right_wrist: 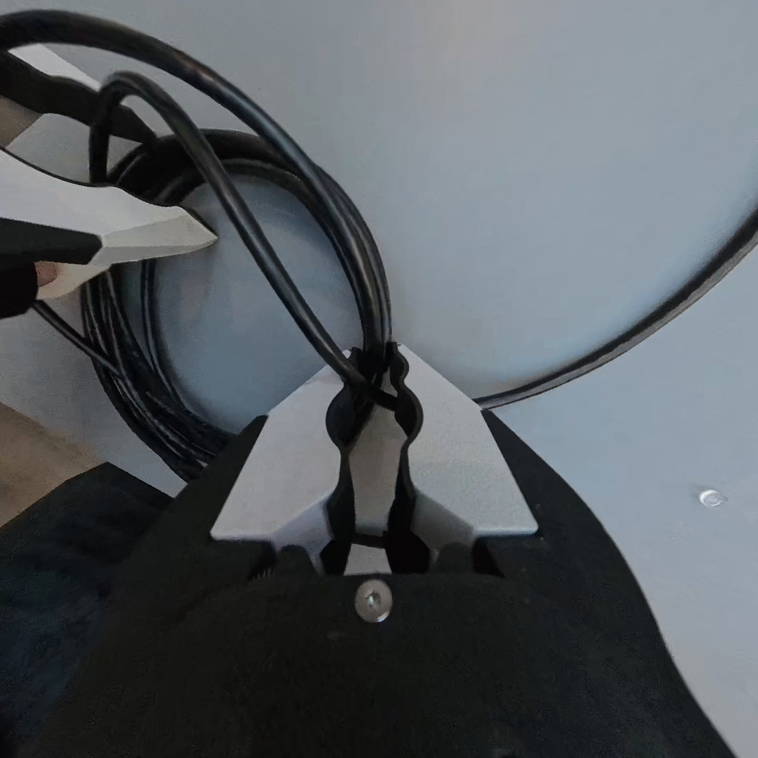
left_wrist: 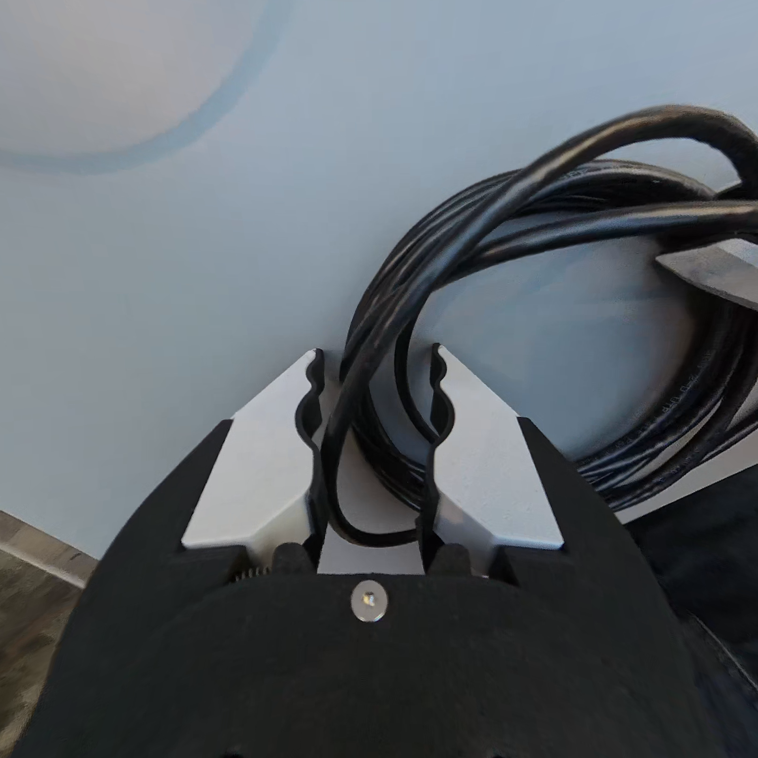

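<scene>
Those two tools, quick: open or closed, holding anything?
Left tool: open, black cable coil strands passing loosely between its fingers.
Right tool: closed on the coil's strands.

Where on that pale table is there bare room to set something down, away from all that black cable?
Bare tabletop lies left of the cable coil and beyond it. More bare surface lies right of the right claw, past the lone cable strand. It is crowded around the coil, where both claws meet; the left claw straddles cable.

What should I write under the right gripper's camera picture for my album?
Right gripper pinches strands of a coiled black cable above a pale table, left gripper reaching in.
</scene>
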Action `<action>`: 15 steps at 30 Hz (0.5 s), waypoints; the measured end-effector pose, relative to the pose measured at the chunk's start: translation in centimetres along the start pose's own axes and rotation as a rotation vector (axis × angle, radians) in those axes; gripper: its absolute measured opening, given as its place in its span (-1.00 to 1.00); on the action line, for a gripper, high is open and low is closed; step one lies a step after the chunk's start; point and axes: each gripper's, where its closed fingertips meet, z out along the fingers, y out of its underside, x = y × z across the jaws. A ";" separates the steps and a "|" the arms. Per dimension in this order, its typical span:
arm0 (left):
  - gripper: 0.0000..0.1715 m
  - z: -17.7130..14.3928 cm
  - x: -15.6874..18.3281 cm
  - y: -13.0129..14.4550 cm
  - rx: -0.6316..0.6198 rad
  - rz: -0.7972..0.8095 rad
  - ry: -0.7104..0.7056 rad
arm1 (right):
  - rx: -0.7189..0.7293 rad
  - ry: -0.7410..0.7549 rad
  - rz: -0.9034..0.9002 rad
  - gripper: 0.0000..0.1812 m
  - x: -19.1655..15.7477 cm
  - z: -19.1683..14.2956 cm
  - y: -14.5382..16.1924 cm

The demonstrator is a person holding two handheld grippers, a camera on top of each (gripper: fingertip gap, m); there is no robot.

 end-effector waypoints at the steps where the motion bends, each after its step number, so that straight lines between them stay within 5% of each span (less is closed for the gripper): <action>1: -0.54 0.0 0.0 -0.2 -0.008 0.026 0.003 | 0.008 -0.014 0.020 -0.87 -0.1 0.0 -0.1; 3: -0.83 0.0 -0.2 -0.5 -0.008 0.090 0.002 | 0.025 -0.017 0.013 -0.85 -0.1 0.0 -0.3; 9: -0.89 0.0 -0.5 -0.1 -0.070 0.164 0.015 | 0.103 -0.213 0.007 -0.46 -1.0 -2.5 -0.4; 12: -0.87 0.0 -0.4 -0.1 -0.044 0.174 0.001 | 0.309 -0.232 -0.309 -0.27 -3.1 -7.1 -0.9; 15: -0.83 0.0 -0.3 0.2 -0.048 0.198 0.001 | 0.431 -0.354 -0.688 -0.01 -9.6 -9.1 1.3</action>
